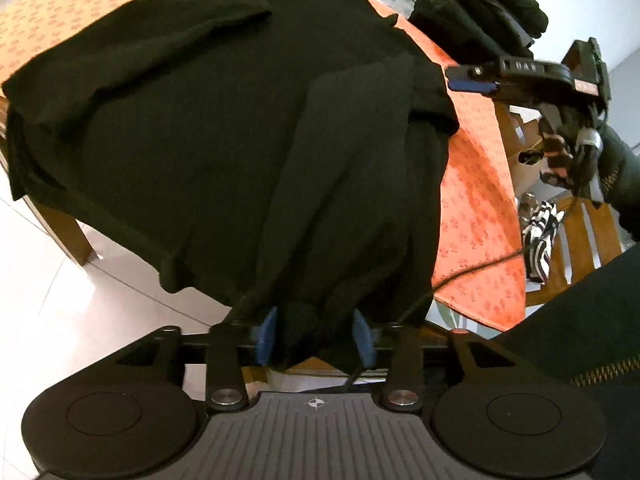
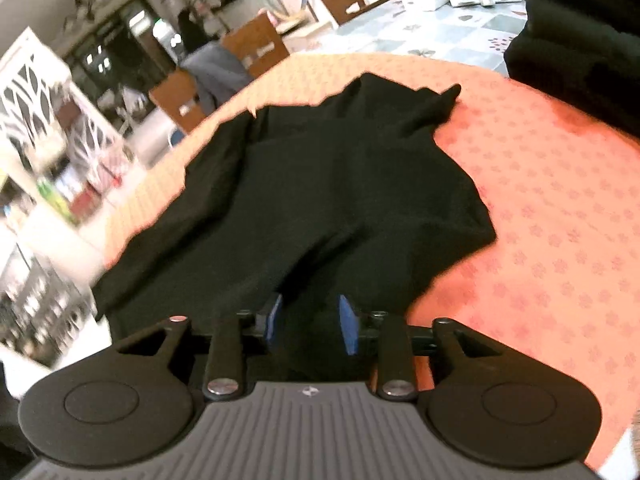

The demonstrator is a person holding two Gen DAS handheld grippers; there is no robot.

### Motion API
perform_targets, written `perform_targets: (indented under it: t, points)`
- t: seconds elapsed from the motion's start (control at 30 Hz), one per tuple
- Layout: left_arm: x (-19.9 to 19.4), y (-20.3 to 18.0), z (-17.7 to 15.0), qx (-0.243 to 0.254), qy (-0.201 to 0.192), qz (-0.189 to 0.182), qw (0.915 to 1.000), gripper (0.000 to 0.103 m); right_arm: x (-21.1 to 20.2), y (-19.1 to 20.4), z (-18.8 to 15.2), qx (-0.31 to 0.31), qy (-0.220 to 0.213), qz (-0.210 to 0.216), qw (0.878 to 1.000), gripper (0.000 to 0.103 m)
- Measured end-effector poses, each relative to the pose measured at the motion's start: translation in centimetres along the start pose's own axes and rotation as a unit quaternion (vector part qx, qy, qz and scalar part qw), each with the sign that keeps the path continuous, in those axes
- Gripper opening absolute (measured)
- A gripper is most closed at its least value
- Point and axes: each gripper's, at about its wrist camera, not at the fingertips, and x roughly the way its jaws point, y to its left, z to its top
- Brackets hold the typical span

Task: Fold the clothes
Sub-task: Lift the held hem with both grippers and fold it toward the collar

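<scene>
The left wrist camera sits low at the near edge of the desk [image 1: 476,200] and looks along its jaws, very close to the black shirt [image 1: 224,140]. The right wrist camera looks across the same desk [image 2: 560,220] from close above. Both see the shirt [image 2: 320,192] and the orange cloth.

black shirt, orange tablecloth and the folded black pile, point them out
black shirt [image 1: 224,128], left wrist view, flat middle of the body
orange tablecloth [image 2: 560,220], right wrist view, bare patterned patch
folded black pile [image 1: 480,12], left wrist view, its top
</scene>
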Motion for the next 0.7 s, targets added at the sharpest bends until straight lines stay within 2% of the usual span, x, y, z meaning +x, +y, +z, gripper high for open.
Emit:
perform_targets:
  t: [0.13, 0.23, 0.27, 0.3, 0.33, 0.5, 0.7]
  points:
    - [-2.0, 0.1, 0.1, -0.009, -0.037, 0.012, 0.9992, 0.061, 2.6, -0.4, 1.4, 0.053, 0.002, 0.037, 0.998, 0.048]
    - [-3.6, 0.3, 0.3, -0.026, -0.064, 0.030, 0.9971, 0.063, 5.0, -0.6, 1.7, 0.084, 0.020, 0.058, 0.995, 0.048]
    - [-4.0, 0.4, 0.2, -0.033, -0.073, 0.035, 0.9962, 0.064, 5.9, -0.6, 1.7, 0.092, 0.030, 0.063, 0.993, 0.044]
    - [-4.4, 0.5, 0.0, -0.039, -0.081, 0.043, 0.9950, 0.064, 6.7, -0.6, 1.6, 0.099, 0.044, 0.069, 0.992, 0.016]
    - [-4.7, 0.4, 0.0, -0.045, -0.088, 0.050, 0.9939, 0.064, 7.0, -0.6, 1.5, 0.100, 0.045, 0.069, 0.992, 0.004]
    - [-5.0, 0.4, -1.1, -0.075, -0.098, 0.072, 0.9897, 0.064, 6.0, -0.2, 1.5, 0.088, 0.015, 0.050, 0.995, 0.004]
    - [-5.0, 0.2, -1.9, -0.085, -0.107, 0.085, 0.9869, 0.064, 4.8, -0.8, 1.9, 0.093, -0.021, 0.025, 0.995, 0.004]
